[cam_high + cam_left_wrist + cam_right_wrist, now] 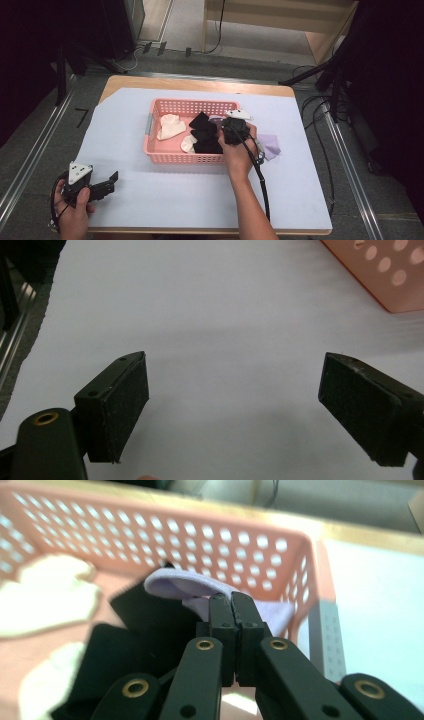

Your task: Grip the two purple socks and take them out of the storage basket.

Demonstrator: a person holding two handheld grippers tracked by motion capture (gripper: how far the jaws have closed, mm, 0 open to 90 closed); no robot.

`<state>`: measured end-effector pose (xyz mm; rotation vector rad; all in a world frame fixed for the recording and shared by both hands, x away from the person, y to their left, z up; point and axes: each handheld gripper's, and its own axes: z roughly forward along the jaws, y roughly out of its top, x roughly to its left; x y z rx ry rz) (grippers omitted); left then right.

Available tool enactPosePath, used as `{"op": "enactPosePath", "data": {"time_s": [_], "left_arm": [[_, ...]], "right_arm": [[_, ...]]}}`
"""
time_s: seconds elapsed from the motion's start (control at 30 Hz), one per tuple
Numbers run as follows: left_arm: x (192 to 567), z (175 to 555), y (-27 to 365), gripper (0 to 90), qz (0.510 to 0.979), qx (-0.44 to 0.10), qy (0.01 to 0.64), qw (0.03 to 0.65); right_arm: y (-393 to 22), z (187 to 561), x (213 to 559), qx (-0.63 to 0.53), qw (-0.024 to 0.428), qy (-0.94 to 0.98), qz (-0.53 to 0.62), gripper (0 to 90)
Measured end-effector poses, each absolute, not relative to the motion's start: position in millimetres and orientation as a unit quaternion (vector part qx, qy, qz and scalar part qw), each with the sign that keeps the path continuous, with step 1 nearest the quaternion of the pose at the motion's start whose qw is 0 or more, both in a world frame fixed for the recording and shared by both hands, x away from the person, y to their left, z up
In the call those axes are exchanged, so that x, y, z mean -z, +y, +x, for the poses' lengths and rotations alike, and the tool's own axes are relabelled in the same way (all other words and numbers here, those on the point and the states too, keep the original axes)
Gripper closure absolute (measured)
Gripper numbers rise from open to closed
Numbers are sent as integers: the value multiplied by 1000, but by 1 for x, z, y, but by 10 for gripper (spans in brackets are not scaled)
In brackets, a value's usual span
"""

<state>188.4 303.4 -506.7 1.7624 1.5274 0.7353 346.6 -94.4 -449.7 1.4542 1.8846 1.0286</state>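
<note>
Lilac cloth (182,586) pinched in right gripper (233,602), jaws pressed together on its fold, inside pink basket (186,158) at right end

Step, as judged: lifting cloth out, or setting it in – cannot tell which

Next move needs clearance over basket wall

Left gripper (232,407) jaws wide apart, empty, over bare white table cover (175,195), well apart from basket

Basket holds black cloths (206,134), white cloths (170,126)

Second lilac cloth (270,145) lies on table just right of basket

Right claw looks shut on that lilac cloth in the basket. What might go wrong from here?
The right claw pinches only an edge of the lilac fabric piece, so it may slip free. That piece lies against black fabric pieces, which might drag along. The pink perforated plastic basket wall is close and could snag it.
</note>
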Motion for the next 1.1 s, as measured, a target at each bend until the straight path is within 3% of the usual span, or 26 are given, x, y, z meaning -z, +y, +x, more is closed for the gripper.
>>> {"op": "enactPosePath", "data": {"time_s": [0.37,1.1], "left_arm": [[506,188,304,137,677,-283,587,342],[506,188,304,137,678,-284,587,341]], "right_arm": [[-98,328,422,-482,306,667,478,900],[-116,310,384,-572,336,612,431,900]]}}
